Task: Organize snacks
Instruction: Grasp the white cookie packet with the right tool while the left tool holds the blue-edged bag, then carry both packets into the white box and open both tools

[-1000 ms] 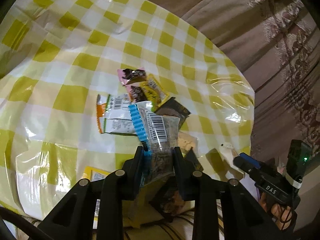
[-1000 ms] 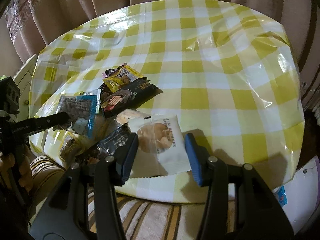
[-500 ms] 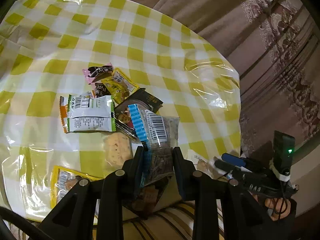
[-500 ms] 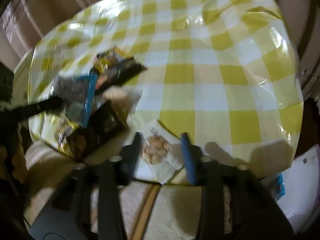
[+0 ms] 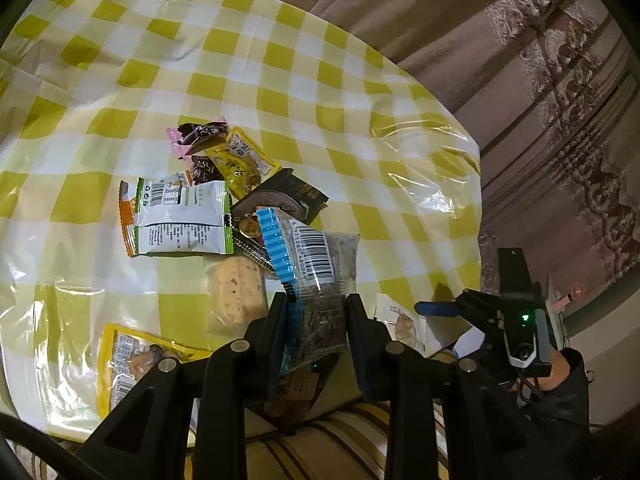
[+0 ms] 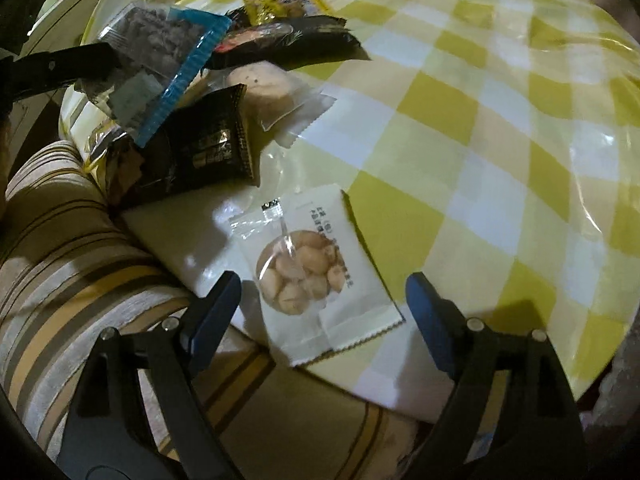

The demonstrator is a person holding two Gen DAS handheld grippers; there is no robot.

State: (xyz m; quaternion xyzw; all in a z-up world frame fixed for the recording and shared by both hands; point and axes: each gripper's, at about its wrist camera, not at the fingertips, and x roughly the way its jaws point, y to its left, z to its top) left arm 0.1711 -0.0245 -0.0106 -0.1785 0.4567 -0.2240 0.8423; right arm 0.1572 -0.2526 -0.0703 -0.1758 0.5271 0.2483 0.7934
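Clenched around the clear blue-edged snack bag (image 5: pixel 316 268), my left gripper (image 5: pixel 316 320) is holding it lifted above the pile of snack packets (image 5: pixel 224 200) on the yellow checked tablecloth (image 5: pixel 280 60). I am keeping my right gripper (image 6: pixel 324 300) spread wide, its fingers either side of the white nut packet (image 6: pixel 316 272), which is lying flat at the table's near edge, not gripped. I am seeing a black packet (image 6: pixel 208 148) just beyond it.

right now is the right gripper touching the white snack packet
Apart. In the right wrist view the right gripper stands open, and bare table shows between each blue finger and the white snack packet.
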